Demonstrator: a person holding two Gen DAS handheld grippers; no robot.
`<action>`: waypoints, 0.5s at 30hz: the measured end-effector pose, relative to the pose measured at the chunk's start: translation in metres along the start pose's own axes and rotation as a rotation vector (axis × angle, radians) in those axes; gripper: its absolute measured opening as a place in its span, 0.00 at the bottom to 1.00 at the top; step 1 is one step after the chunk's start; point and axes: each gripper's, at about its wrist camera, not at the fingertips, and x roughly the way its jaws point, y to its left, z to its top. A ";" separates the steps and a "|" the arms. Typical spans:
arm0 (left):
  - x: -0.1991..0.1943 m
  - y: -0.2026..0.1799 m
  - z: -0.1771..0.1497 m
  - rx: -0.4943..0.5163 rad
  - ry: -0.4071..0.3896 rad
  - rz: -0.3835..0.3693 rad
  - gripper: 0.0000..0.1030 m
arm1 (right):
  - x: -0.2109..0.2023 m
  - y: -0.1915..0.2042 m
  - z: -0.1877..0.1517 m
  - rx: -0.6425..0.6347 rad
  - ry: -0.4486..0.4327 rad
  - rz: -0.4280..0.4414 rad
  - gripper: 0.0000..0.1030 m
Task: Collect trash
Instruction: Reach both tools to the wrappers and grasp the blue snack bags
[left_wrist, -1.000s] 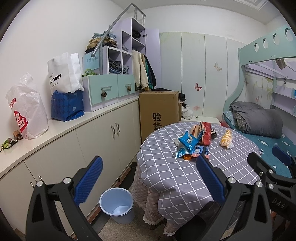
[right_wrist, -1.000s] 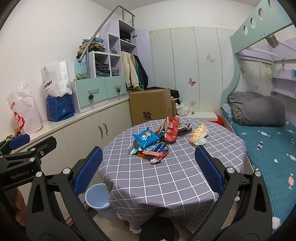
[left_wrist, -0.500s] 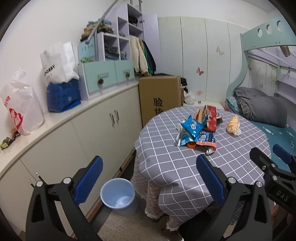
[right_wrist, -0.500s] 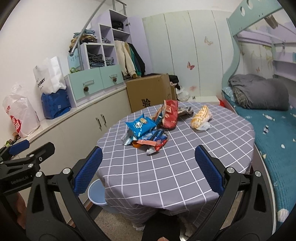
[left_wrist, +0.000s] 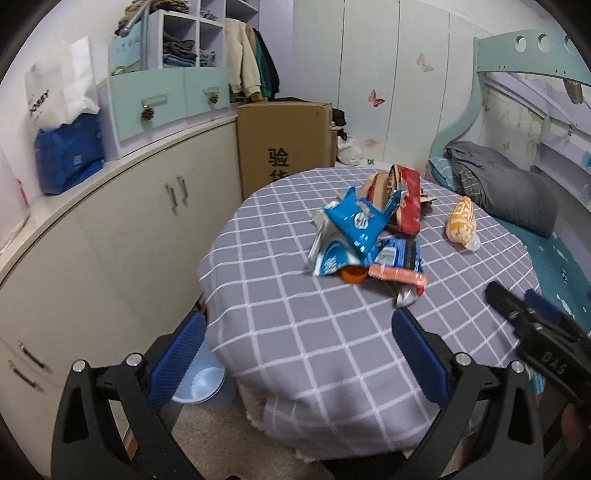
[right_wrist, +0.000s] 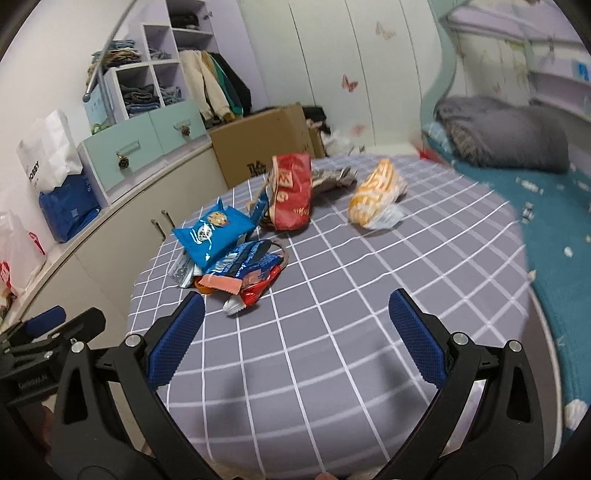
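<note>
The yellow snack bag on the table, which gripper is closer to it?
Right. The right gripper is over the table's near edge, facing the yellow snack bag. The left gripper is off the table's left side, beyond the wrapper pile.

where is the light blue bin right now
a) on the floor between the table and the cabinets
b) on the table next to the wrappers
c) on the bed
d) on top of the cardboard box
a, the bin stands on the floor at the foot of the cabinets, beside the table, partly hidden behind a finger of the left gripper; the wrappers lie on the tabletop.
</note>
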 end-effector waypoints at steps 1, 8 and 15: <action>0.006 -0.002 0.004 0.004 0.003 0.002 0.96 | 0.006 0.001 0.000 0.000 0.008 0.008 0.95; 0.028 0.008 0.022 -0.015 0.010 0.024 0.96 | 0.057 0.015 0.017 0.000 0.092 0.085 0.94; 0.050 0.009 0.039 -0.028 0.017 0.000 0.96 | 0.106 0.024 0.032 0.003 0.218 0.200 0.52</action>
